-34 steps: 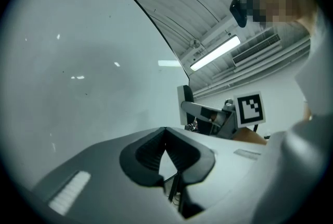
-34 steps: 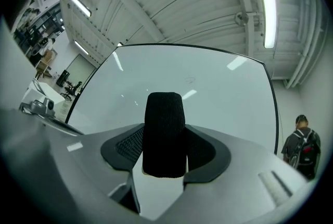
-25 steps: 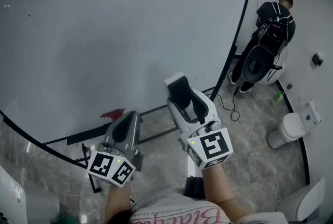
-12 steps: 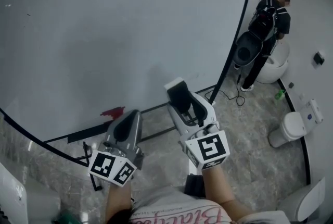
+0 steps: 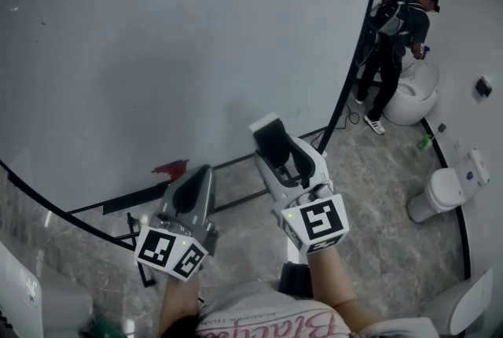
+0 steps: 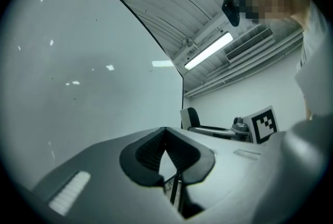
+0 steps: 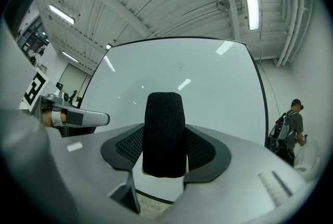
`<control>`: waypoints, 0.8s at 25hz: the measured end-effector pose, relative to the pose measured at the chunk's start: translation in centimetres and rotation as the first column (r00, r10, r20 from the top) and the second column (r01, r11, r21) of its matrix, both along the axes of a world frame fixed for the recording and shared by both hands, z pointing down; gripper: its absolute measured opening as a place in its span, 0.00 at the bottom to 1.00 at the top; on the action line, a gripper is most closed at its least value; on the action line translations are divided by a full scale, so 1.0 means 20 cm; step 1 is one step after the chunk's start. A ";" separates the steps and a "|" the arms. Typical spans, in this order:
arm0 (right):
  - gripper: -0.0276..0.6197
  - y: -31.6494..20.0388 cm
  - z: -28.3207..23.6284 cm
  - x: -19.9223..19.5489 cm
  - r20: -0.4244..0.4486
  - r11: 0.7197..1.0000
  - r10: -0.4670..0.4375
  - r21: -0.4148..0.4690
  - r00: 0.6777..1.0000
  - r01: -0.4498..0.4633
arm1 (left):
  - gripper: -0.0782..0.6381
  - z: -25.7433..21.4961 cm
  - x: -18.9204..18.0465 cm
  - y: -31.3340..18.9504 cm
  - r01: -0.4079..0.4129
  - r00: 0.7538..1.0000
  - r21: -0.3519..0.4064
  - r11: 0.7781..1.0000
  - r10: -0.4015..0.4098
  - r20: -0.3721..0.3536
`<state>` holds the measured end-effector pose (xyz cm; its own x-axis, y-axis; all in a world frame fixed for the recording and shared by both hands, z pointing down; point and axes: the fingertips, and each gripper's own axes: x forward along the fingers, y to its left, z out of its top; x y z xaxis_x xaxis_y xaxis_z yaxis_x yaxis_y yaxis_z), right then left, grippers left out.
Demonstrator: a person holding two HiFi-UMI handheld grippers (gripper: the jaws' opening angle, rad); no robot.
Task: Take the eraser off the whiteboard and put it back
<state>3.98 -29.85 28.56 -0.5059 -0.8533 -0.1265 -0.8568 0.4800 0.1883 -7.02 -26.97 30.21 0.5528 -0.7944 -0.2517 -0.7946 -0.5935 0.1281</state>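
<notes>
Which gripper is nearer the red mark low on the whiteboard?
Left. The left gripper, shut and empty, points just right of the red mark near the lower edge of the whiteboard; the right gripper, holding the eraser, sits farther right.

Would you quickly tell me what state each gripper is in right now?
Left gripper: closed, holding nothing.
Right gripper: closed on the black eraser.

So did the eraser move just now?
No. The eraser, gripped in the right gripper, sits at the same spot, up and to the right of the red mark near the whiteboard's lower edge.
</notes>
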 end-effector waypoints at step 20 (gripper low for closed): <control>0.41 -0.59 -0.63 -0.16 0.088 0.993 0.054 0.097 0.995 -0.062 | 0.11 0.04 -0.08 0.01 0.049 0.999 -0.023 0.999 -0.048 0.021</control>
<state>0.81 -41.67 15.99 -0.4397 -0.8618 -0.2529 -0.8975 0.4116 0.1582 -8.58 -26.79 31.05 0.5182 -0.8260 -0.2218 -0.8249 -0.5512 0.1253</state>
